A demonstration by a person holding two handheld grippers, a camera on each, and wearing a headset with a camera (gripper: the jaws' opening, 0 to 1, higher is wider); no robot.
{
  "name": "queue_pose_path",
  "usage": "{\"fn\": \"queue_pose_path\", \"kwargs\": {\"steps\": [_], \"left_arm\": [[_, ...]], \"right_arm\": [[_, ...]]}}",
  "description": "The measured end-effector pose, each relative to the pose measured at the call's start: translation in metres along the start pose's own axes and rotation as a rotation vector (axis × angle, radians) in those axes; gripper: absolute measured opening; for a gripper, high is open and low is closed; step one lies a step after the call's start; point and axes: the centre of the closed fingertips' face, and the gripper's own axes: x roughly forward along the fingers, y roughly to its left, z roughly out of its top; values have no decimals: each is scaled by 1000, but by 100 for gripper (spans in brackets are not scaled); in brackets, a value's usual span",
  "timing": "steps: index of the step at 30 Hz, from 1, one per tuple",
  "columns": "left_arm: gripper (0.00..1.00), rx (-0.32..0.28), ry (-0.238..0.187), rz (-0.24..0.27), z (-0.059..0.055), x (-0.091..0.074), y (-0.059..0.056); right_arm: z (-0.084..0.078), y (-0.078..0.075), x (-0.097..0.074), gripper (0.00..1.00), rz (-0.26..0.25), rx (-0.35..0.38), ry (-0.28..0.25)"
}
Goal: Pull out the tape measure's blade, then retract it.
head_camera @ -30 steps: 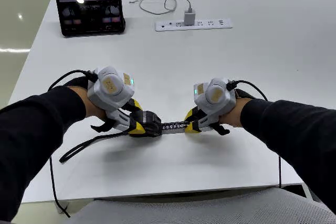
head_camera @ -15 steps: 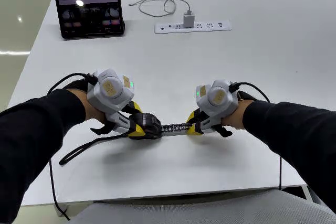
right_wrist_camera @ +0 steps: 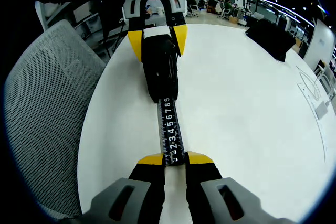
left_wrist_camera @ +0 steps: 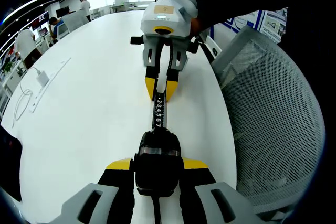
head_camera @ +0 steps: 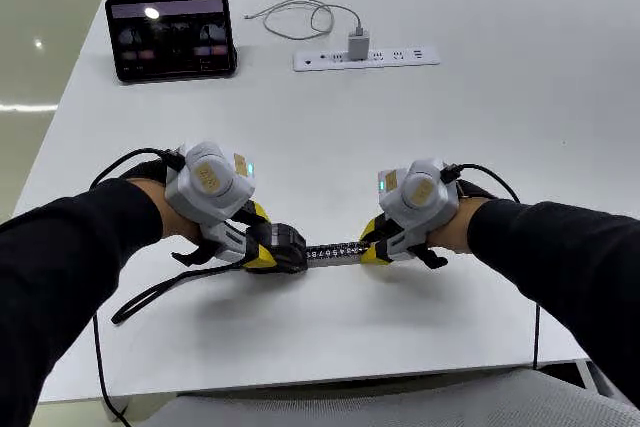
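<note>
Left tongs [left_wrist_camera: 157, 165] are clamped on the case [left_wrist_camera: 157, 150], one yellow tip on each flank. The case is set on the bench [head_camera: 420, 127], close to its near edge.

Right tongs [right_wrist_camera: 175, 159] are closed on the blade [right_wrist_camera: 169, 127] at its free end, gripped by the edges across its width. Whether the end hook is caught behind the tips cannot be told.

A short run of blade is exposed between the two tongs. It is straight, printed face up, and held low over the bench, with only the lowest numerals uncovered. The tongs face one another along the blade's line and are near each other, the case at one end and the blade tip at the other.

Handling, as judged:
- The case is taken to be compact, rigid and fairly dense. A flank grip such as the present one should hold without slip.
- The blade is thin and stiff over a short span. Buckling is to be expected once a long run hangs unsupported.
- The blade's painted face is likely slick, so hold is best taken at the hook end.
- A spring return is assumed, so the pull will be resisted.
- Snap-back is a risk if the blade is let go, so retraction is better guided back by the right tongs.

Extension is judged barely begun.
</note>
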Motion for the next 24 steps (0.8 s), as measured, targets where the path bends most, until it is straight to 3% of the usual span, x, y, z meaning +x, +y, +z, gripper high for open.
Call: {"fn": "queue_pose_path", "kwargs": {"steps": [24], "left_arm": [[28, 18, 3, -6, 1, 0, -2]], "right_arm": [[-11, 2, -7, 9, -13, 14, 10]]}}
